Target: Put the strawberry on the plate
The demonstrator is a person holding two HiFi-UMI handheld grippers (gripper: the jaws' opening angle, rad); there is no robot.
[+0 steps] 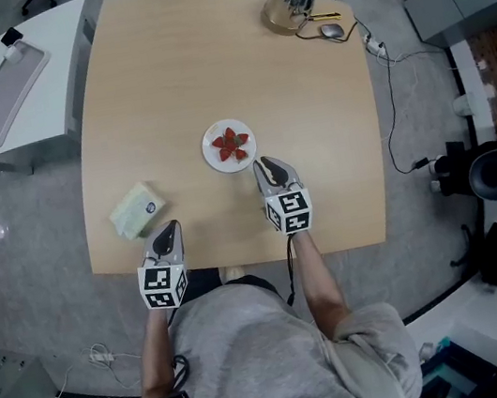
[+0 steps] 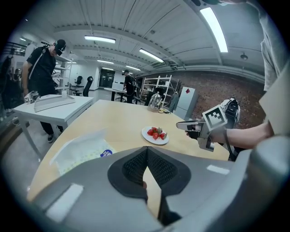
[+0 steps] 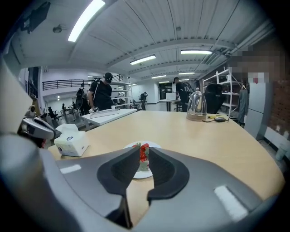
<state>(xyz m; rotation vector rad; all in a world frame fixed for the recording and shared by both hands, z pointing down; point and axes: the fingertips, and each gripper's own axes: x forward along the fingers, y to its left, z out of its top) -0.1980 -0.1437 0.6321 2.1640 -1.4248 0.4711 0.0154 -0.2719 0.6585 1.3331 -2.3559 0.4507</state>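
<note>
1. The strawberry lies on the plate, among a small red cluster at the plate's middle. The pieces are too small to give any 1 a long axis.
2. The plate sits on the surface, near the middle of its width and toward the person's edge.
3. The right tool is the nearer of the 2. Its tips sit just beside the plate's rim on the person's side, a little to the right, and point across the plate at the fruit.
4. In the right gripper view the jaws stand a narrow gap apart. The strawberry and a strip of plate show through that slit. The fruit lies beyond the tips, on the plate, and is not pinched. The left gripper view agrees, since nothing hangs from the right tool's tips there.
5. The left tool is well apart from the plate, toward the person and to the left. Its pads meet at the tips and hold nothing.
6. A tissue pack lies left of the plate, between it and the left tool's side.
7. Judged from this layout, the placing looks done. Since the fruit sits straight ahead of the right tool, a pull back along its own line, away from the plate, should clear the rim without nudging anything.
</note>
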